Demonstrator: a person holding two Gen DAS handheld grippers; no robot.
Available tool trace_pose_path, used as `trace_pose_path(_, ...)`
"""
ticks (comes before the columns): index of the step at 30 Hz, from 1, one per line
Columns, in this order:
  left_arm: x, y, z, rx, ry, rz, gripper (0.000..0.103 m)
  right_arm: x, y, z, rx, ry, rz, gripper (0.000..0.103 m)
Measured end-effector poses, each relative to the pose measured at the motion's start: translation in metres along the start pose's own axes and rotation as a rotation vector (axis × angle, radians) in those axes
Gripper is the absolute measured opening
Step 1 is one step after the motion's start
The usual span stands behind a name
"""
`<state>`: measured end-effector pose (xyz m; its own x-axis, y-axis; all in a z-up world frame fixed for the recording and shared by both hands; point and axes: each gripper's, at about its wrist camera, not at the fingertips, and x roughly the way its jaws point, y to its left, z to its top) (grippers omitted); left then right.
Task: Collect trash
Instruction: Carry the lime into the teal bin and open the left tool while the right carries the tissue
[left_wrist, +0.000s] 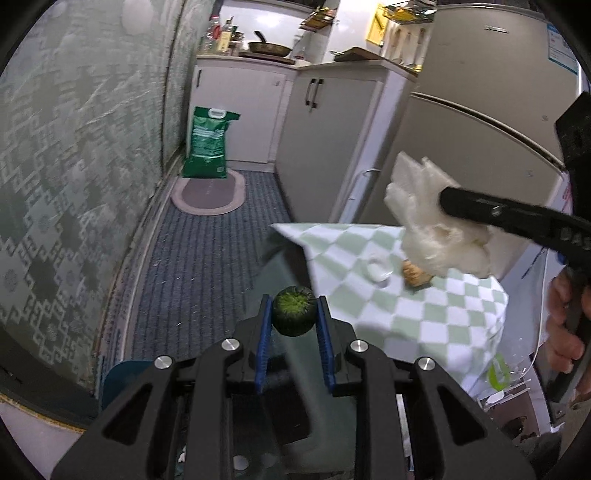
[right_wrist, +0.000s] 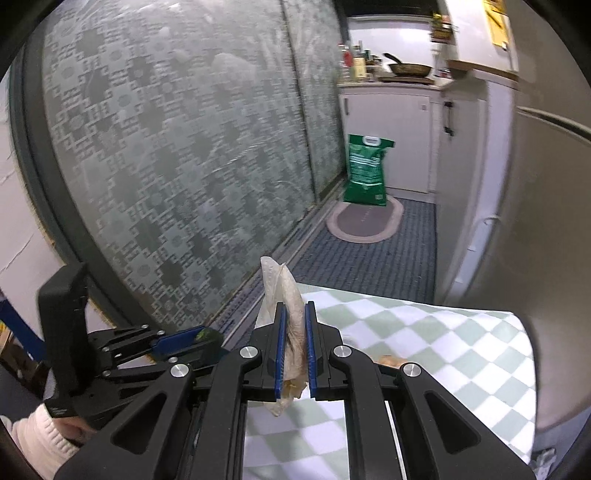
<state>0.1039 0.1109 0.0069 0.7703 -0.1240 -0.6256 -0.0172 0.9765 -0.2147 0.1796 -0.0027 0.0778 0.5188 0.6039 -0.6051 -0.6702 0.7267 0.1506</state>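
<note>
My left gripper (left_wrist: 294, 314) pinches a small green fruit stub (left_wrist: 294, 311), firm and rounded, so it may roll. My right gripper (right_wrist: 294, 343) is clamped on a crumpled tissue (right_wrist: 286, 317), light and soft, above the checkered tablecloth (right_wrist: 424, 332); a crust-like scrap (left_wrist: 415, 276) remains there.

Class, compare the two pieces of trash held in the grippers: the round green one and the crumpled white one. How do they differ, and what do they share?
The green piece is round, dark and firm-looking; the crumpled tissue is pale, soft and shapeless. The green piece sits compactly between the left gripper pads; the tissue spills out above and below the right gripper. The left jaws stand wider than the right jaws. Both are clamped and held off the checked tablecloth.
</note>
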Motion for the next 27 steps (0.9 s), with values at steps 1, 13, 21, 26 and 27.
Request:
trace_pose_path(1,-0.001,0.006,-0.002,-0.004,0.003,0.007,0.025,0.001,0.007,0.001,-0.011,0.002,0.006,0.01)
trace_pose_path(13,0.002,0.062,-0.04,-0.04,0.088,0.067,0.025,0.025,0.068,0.002,-0.058,0.031,0.062,0.01)
trace_pose_path(21,0.025,0.089,-0.082,-0.073,0.204,0.078,0.025,0.058,0.094,-0.008,-0.066,0.097,0.076,0.01)
trace_pose_path(26,0.037,0.1,-0.104,-0.063,0.261,0.089,0.025,0.072,0.107,-0.011,-0.061,0.123,0.089,0.01)
trace_pose_path(27,0.039,0.102,-0.108,-0.061,0.274,0.09,0.025,0.075,0.109,-0.011,-0.061,0.127,0.089,0.01)
